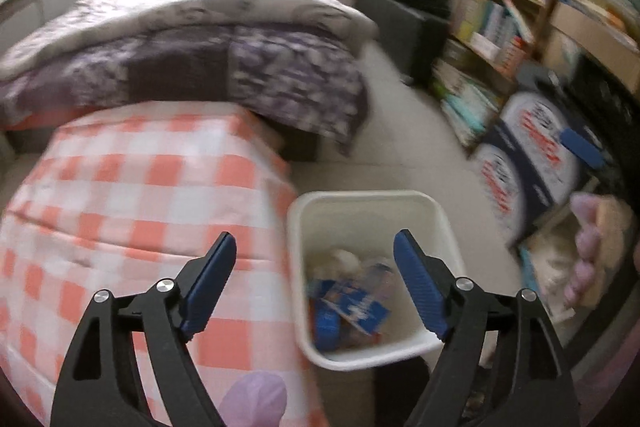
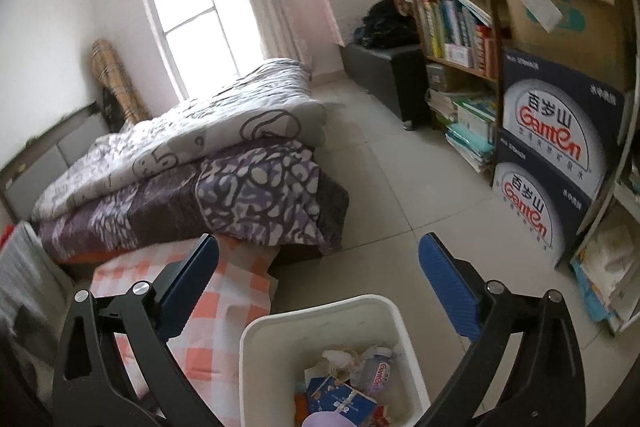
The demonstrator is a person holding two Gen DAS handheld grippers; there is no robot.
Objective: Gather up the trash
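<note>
Left wrist view is smeared with motion blur, yet it shows the left tongs [image 1: 314,255] spread wide with nothing between the blue pads, hanging above the edge where the checked orange-and-white cloth [image 1: 132,203] meets the white trash bin [image 1: 432,211] on the tiled floor. The right tongs [image 2: 320,263] are likewise gaping and empty, held over the same bin [image 2: 256,339], whose rim sits just beside the cloth [image 2: 216,311]. The collected trash lies inside the bin: a blue-and-white carton [image 2: 340,399], a crushed plastic bottle [image 2: 374,373] and crumpled paper [image 2: 338,359]. No loose trash shows on the cloth or on the floor in either view, so the task looks well along or near done, though ground outside the frames cannot be judged. The risks from here are mostly of collision. The blur suggests a fast swing, and a wide-open finger could clip the bin's rim and tip it, spilling what is already gathered. The cloth hangs close to the bin, so a low pass could snag it and drag it along. On the right, stacked water cartons [image 2: 556,131] and a crowded bookshelf [image 2: 452,19] stand near, and a careless sweep could knock loose books down. A gloved fingertip [image 1: 256,399] intrudes at the lower edge of the left view.
</note>
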